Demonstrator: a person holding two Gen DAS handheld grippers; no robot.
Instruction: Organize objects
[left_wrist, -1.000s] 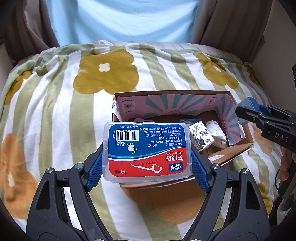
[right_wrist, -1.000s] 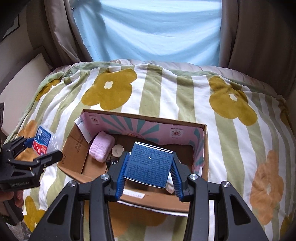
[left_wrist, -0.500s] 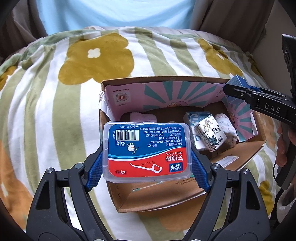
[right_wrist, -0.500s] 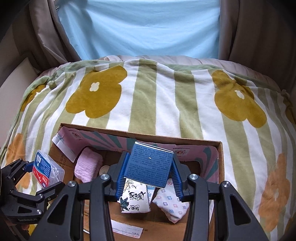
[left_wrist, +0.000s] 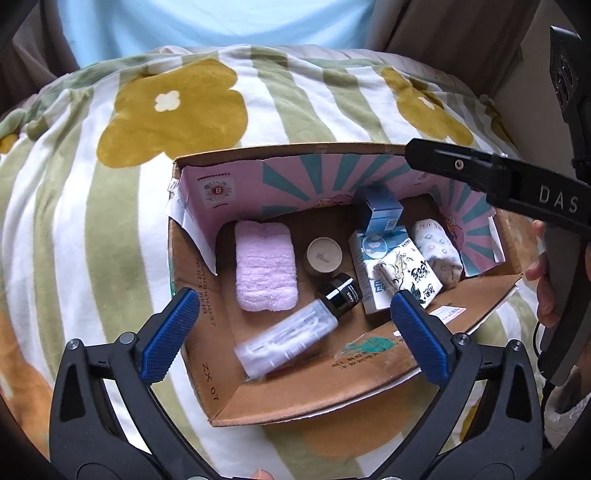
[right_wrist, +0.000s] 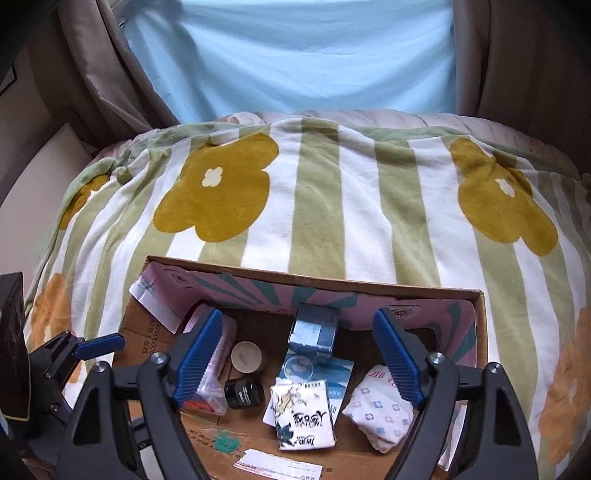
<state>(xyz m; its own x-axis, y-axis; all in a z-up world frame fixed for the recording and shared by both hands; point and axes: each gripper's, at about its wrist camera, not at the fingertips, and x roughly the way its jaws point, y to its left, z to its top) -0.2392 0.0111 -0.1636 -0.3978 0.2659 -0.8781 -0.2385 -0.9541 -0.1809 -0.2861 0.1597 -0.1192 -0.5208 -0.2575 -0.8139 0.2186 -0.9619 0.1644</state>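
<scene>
Both tongs now gape empty above the cardboard box (left_wrist: 207, 373): the floss case (left_wrist: 286, 339) lies released between the left tongs (left_wrist: 295, 336), the blue carton (right_wrist: 314, 328) beyond the right tongs (right_wrist: 295, 365). Both items stowed.

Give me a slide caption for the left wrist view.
Open left gripper above a cardboard box holding a pink towel, clear floss case and small packages.

Both wrist views above shared box (left_wrist: 221, 369)
</scene>
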